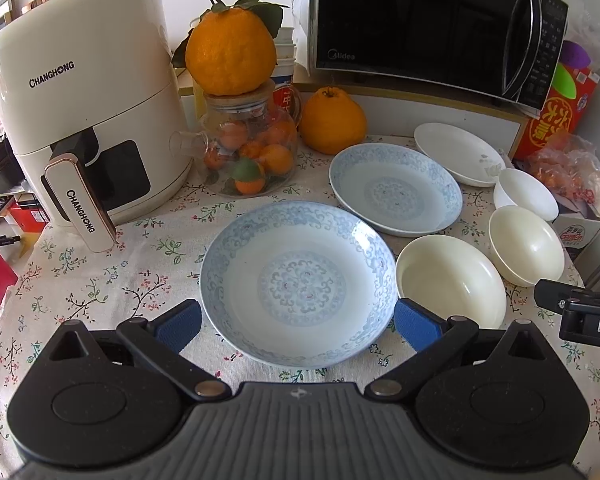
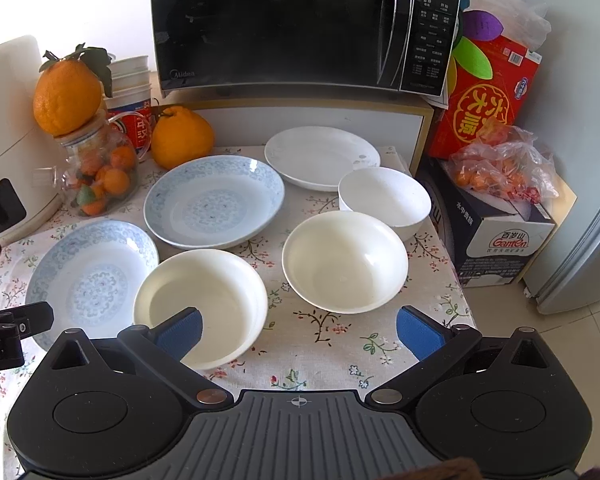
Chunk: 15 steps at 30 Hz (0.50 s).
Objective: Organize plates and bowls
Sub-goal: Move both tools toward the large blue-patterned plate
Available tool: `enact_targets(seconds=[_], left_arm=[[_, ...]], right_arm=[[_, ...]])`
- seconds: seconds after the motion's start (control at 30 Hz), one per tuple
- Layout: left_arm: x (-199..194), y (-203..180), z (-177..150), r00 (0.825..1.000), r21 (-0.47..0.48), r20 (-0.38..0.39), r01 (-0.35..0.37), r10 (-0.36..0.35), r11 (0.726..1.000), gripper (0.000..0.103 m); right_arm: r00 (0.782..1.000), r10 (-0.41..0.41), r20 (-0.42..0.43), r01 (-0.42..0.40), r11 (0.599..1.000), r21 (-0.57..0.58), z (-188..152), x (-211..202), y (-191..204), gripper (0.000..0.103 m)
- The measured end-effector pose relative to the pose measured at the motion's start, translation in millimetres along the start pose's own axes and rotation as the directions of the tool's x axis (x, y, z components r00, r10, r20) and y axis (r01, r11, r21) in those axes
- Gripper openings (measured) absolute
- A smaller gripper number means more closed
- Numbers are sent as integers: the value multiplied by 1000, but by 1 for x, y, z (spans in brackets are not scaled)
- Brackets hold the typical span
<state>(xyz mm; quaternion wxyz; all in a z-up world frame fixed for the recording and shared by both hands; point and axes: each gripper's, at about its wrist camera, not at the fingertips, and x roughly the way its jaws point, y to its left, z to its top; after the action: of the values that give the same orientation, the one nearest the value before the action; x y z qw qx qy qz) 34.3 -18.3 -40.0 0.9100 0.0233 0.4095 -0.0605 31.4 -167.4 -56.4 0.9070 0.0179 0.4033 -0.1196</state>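
Note:
Two blue-patterned plates lie on the floral cloth: the near one (image 1: 298, 282) (image 2: 90, 280) and the far one (image 1: 396, 188) (image 2: 214, 202). A plain white plate (image 1: 458, 152) (image 2: 320, 156) lies behind. Three white bowls stand to the right: a near one (image 1: 450, 280) (image 2: 202, 306), a middle one (image 1: 526, 246) (image 2: 344, 260) and a far one (image 1: 526, 194) (image 2: 384, 198). My left gripper (image 1: 298, 322) is open and empty, its pads either side of the near blue plate. My right gripper (image 2: 300, 334) is open and empty, its left pad (image 2: 180, 332) over the near bowl.
An air fryer (image 1: 80, 100) stands at the left. A glass jar of small oranges (image 1: 252, 152) with a big orange on top, a second orange (image 1: 332, 120), a microwave (image 2: 300, 24) on a shelf, and boxes with a bag (image 2: 504, 172) at the right surround the dishes.

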Motion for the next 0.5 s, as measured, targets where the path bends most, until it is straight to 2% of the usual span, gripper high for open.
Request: enact_targets(seconds=[0.33, 0.5], left_arm=[[3, 4, 1, 1000, -4, -6, -16, 16, 1000, 103], [9, 14, 4, 1000, -25, -22, -19, 19, 1000, 103]], right_arm=[[1000, -13, -9, 13, 1000, -1, 1, 2, 0, 103], [1000, 15, -14, -16, 999, -38, -1, 2, 7, 103]])
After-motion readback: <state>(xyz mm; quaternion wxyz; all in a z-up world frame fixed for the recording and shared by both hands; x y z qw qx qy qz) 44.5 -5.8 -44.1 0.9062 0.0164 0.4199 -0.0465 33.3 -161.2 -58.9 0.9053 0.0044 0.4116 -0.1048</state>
